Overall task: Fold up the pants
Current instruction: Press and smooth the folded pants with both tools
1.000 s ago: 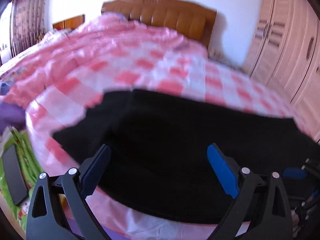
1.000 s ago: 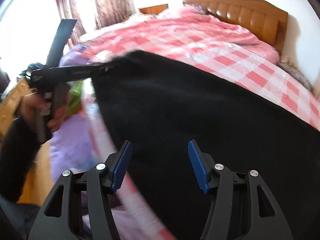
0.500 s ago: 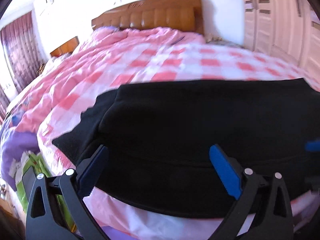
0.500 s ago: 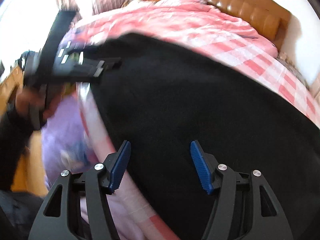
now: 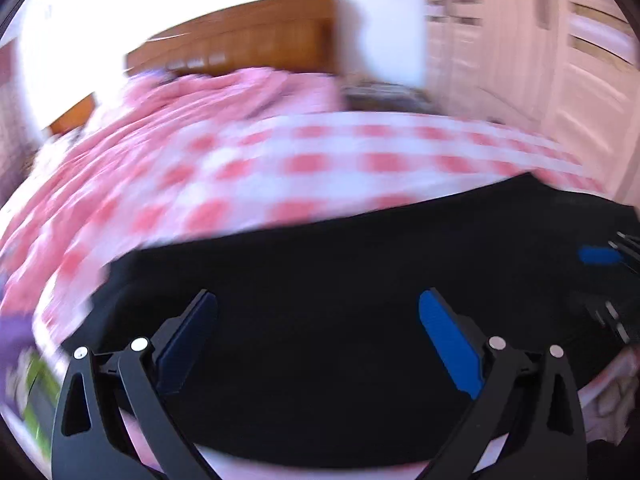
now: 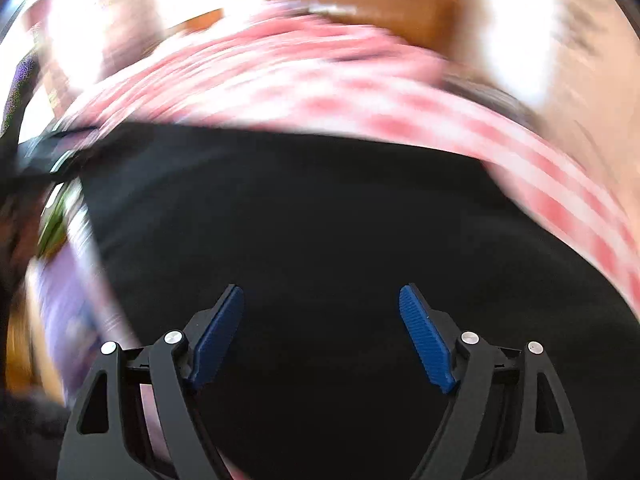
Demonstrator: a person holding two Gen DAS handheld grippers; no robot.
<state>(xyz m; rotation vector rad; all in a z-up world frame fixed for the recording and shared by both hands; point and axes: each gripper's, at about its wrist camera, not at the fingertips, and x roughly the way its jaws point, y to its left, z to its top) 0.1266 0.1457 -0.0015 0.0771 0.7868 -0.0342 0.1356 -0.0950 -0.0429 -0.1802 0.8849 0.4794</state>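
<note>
Both views motion-blurred; black pants (image 5: 340,280) cut off at frame edges.

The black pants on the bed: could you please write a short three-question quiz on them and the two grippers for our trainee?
1. True or false: the left gripper has its fingers closed on the black fabric pants.
2. Multiple choice: what do the pants lie on? A) a wooden floor B) a pink-and-white checked bed cover C) a grey sofa
3. Fill in: in the right wrist view, the right gripper hangs over the pants with its blue-padded fingers spread ____.

Key: 1. False, both fingers stand wide apart with nothing between them. 2. B. 3. open.
</note>
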